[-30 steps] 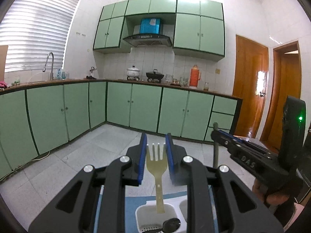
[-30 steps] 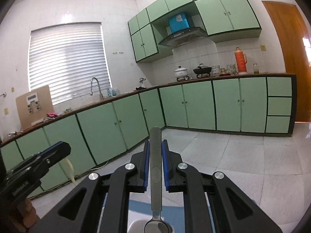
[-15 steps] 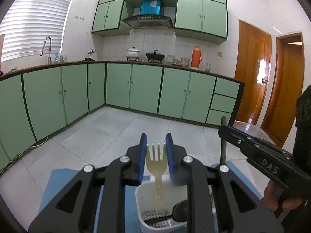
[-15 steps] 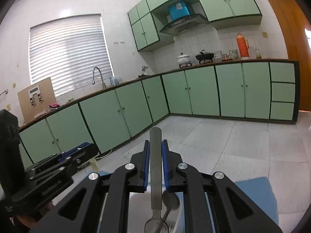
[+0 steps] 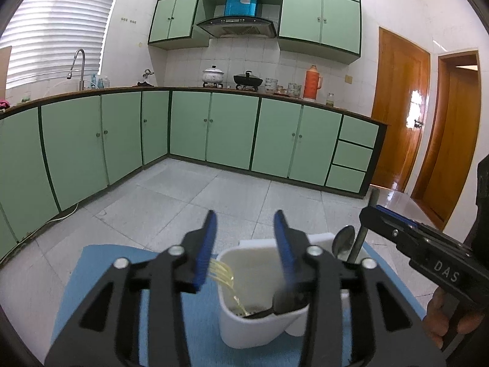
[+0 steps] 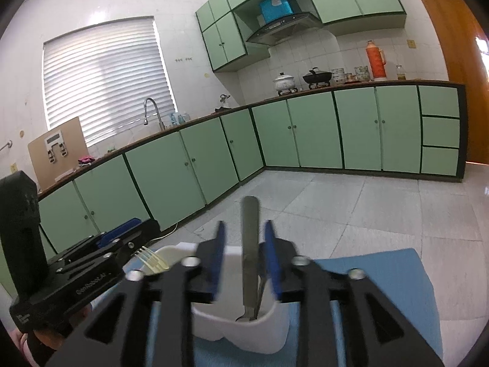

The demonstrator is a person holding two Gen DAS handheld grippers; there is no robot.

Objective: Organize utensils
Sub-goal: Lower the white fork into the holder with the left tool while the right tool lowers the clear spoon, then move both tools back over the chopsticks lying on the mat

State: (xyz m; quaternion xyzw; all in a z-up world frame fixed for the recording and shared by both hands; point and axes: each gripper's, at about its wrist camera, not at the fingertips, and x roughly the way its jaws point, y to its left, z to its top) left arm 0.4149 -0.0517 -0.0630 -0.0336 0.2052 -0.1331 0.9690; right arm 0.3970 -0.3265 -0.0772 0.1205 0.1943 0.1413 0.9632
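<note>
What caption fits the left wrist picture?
Open left gripper above a yellow fork leaning in a white utensil holder.

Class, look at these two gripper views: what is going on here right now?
A person with two handheld grippers is sorting cutlery into a white holder on a blue mat. The left gripper is open; the yellow fork leans in the holder's near compartment, tines up. The right gripper is also open around a metal utensil handle standing in the other compartment. Both pieces look released.
</note>
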